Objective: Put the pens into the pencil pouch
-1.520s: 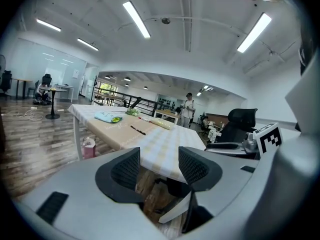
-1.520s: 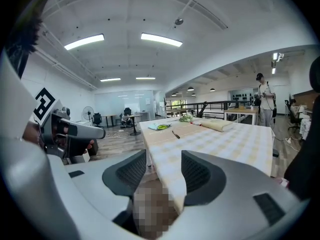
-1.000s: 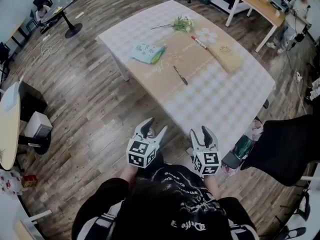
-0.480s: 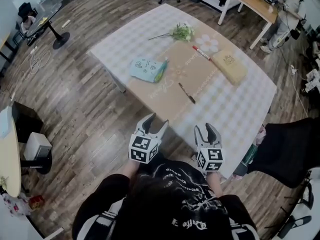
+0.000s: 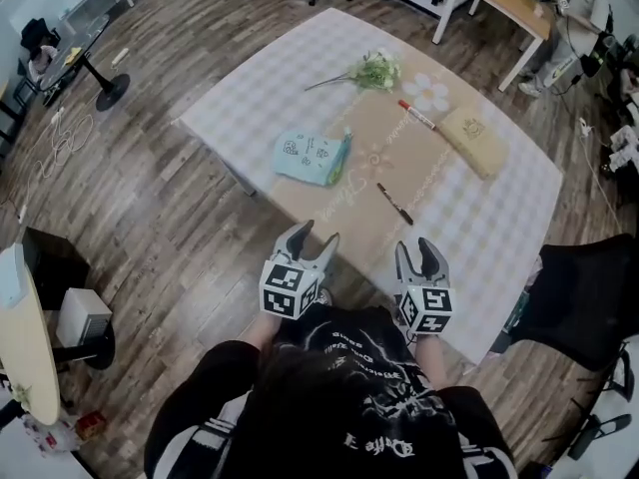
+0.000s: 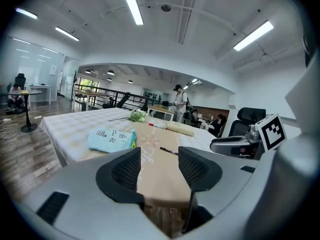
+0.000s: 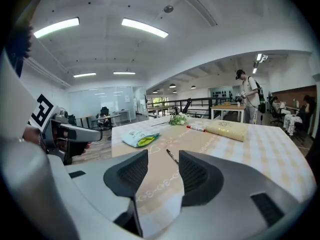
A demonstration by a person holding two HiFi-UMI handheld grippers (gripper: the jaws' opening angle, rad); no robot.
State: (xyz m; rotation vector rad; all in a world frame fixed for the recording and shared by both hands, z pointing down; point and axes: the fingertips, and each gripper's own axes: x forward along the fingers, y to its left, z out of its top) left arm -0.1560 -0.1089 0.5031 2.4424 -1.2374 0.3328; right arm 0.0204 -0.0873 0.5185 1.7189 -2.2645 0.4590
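On table (image 5: 250, 98): pouch (image 5: 313, 158) left of pen (image 5: 394, 204); marker (image 5: 417, 115), long case (image 5: 476, 141) behind; flowers (image 5: 375, 71) farthest back.

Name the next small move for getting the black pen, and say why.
Probably carry the right gripper forward over the black pen. That pen lies loose on the table, nearest this gripper, whose jaws are closing slightly with nothing between them. The tan pouch lies beyond it.

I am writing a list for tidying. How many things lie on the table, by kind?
Pens: 2, a black pen and a red and white pen
Pouches: 2, a light blue pouch and a tan pouch
Flower bunch: 1
Total: 5
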